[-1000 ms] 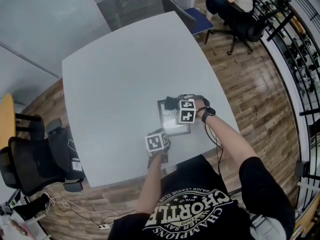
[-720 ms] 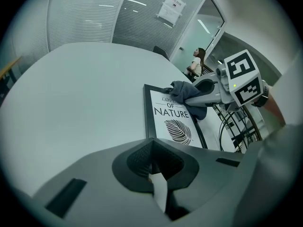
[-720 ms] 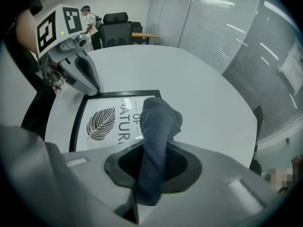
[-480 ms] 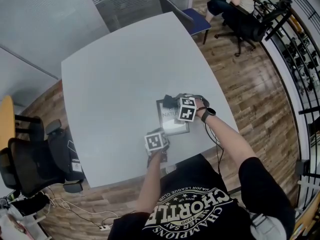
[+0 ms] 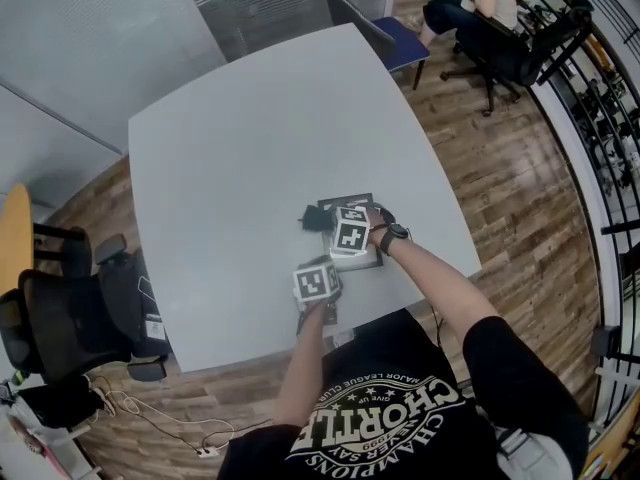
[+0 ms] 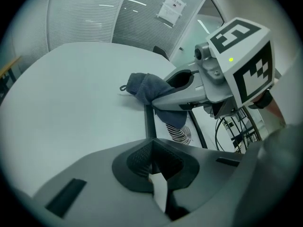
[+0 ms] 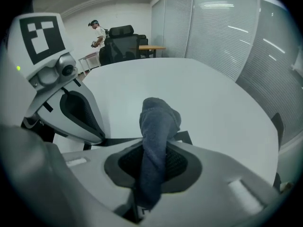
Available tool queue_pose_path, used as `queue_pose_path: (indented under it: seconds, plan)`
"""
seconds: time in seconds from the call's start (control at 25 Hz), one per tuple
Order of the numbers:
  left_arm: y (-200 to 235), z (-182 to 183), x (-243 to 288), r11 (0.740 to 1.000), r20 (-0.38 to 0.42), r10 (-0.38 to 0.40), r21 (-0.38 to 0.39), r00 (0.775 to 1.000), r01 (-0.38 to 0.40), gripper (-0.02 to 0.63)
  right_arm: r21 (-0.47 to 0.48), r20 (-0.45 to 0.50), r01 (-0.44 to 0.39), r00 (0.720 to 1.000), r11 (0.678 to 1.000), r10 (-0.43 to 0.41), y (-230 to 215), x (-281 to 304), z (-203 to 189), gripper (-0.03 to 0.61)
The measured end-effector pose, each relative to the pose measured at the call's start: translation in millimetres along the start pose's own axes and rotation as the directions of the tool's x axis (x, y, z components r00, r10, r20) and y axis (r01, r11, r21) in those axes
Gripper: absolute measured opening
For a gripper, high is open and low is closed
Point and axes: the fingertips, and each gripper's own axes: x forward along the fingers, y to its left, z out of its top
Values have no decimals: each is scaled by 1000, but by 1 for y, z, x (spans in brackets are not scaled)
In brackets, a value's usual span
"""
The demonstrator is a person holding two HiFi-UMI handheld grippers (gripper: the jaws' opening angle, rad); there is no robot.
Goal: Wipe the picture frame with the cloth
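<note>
Left tongs [image 6: 158, 186], nearest me, are closed on a thin pale edge, which I read as the near edge of the picture frame [image 6: 181, 132]. The frame lies flat near my side of the table [image 5: 250, 138]. Risk one: that pinch is narrow and at one end, so a sideways wipe could swing the frame about it or pull it free. Since it is close to the table edge, it could slide off toward me. Right tongs [image 7: 151, 169], just beyond, are clamped on the cloth [image 7: 157, 126], a dark blue-grey wad sticking out past the jaws. The cloth sits at the frame's far left corner, partly over bare table as far as I can tell. Risk two: strokes from here may land on the table and miss the frame's face, or the wad may drag out of the jaws if pressed hard. If tilted too low, the hard jaw tips could scrape the face. Pose: left forearm [image 5: 300, 368] runs straight out from my body, tongs low at the frame's near edge. Right forearm [image 5: 440, 278] comes in from the right across the frame, wrist with watch [image 5: 397, 233] bent, tongs aimed left.
</note>
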Motion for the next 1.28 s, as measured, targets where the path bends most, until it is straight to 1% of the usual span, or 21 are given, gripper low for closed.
queue_pose_path:
  seconds: [0.08, 0.2, 0.36, 0.48, 0.52, 0.68, 0.8, 0.96, 1.12, 1.2, 1.28]
  plan:
    - [2, 0, 0, 1000, 2, 5, 2, 1000, -5, -5, 19, -2, 3, 1000, 1000, -3, -1, -3, -9, 74]
    - [4, -3, 0, 1000, 0, 5, 3, 1000, -5, -5, 21, -32, 17, 999, 1000, -16, -3, -13, -32, 74]
    - [3, -3, -1, 1000, 0, 3, 3, 1000, -3, -5, 7, -86, 50, 995, 999, -49, -10, -33, -69, 74]
    - [2, -1, -1, 1000, 5, 5, 15, 1000, -5, -5, -16, -110, 89, 990, 996, -91, -18, -45, -90, 74]
    - [2, 0, -1, 1000, 7, 9, 20, 1000, -9, -5, -18, -108, 98, 989, 995, -99, -20, -46, -94, 74]
    - [2, -2, 0, 1000, 10, 16, 26, 1000, -16, -5, 33, -107, 96, 990, 995, -92, -20, -47, -99, 74]
    - [1, -2, 0, 1000, 12, 20, 24, 1000, -20, -5, 11, -113, 93, 989, 996, -91, -19, -47, -88, 75]
    - [1, -1, -1, 1000, 14, 7, 18, 1000, -8, -5, 12, -36, 76, 997, 997, -75, -15, -38, -43, 74]
    - [2, -2, -1, 1000, 16, -6, 4, 1000, 6, -5, 14, 19, 25, 1000, 1000, -25, -4, -23, -2, 75]
    - [1, -1, 0, 1000, 15, -10, -4, 1000, 10, -5, 3, 16, -11, 1000, 1000, 11, 5, -15, 6, 75]
    - [1, -2, 0, 1000, 13, -8, -7, 1000, 8, -5, -16, -13, -35, 999, 999, 35, 13, -6, 2, 75]
